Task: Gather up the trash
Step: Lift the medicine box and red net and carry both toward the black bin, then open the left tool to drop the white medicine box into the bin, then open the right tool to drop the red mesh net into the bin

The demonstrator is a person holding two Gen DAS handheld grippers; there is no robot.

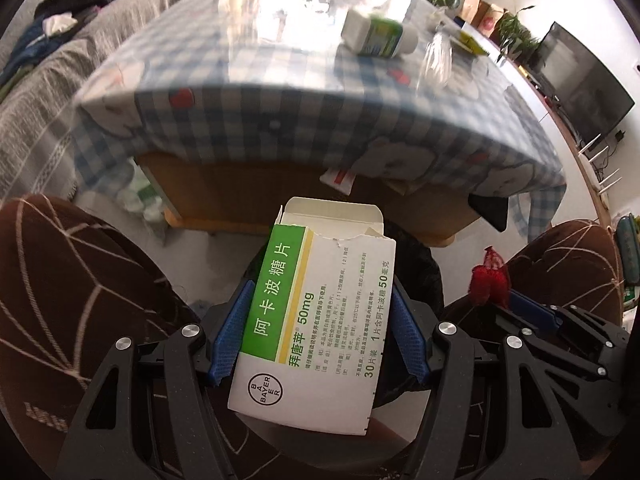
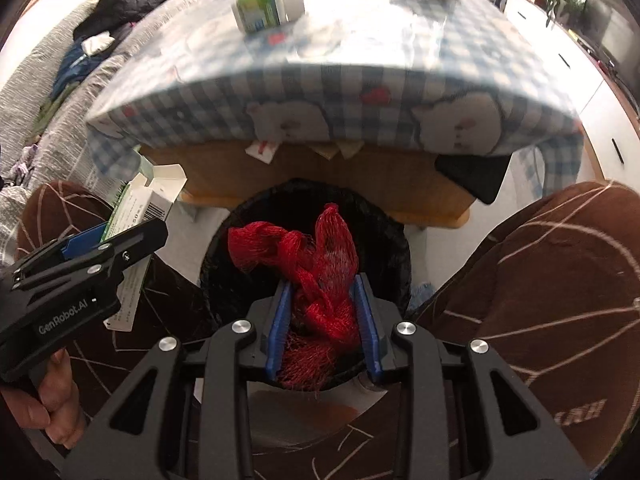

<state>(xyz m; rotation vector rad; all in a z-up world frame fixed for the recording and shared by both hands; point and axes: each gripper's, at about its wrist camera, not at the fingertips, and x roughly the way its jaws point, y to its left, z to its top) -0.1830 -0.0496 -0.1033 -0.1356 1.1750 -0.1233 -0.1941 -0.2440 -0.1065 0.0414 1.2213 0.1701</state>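
My left gripper [image 1: 320,292] is shut on a white and green medicine box [image 1: 320,320] with a torn-open top flap, its blue pads against both sides. Behind the box shows the black-lined trash bin [image 1: 424,268]. In the right wrist view my right gripper [image 2: 323,282] is shut on a bunched red mesh net [image 2: 320,248], which hangs over the mouth of the bin [image 2: 388,236]. The left gripper [image 2: 132,236] with the box [image 2: 148,200] stands left of the bin, held by a hand. The net [image 1: 490,276] also appears at the right of the left wrist view.
A low table with a blue checked cloth [image 2: 320,92] stands just beyond the bin, bearing a green and white pill bottle [image 2: 268,4] and clear plastic wrap [image 1: 436,56]. A person's knees in brown patterned trousers [image 2: 540,280] flank the bin. A sofa with clothes [image 1: 80,0] lies left.
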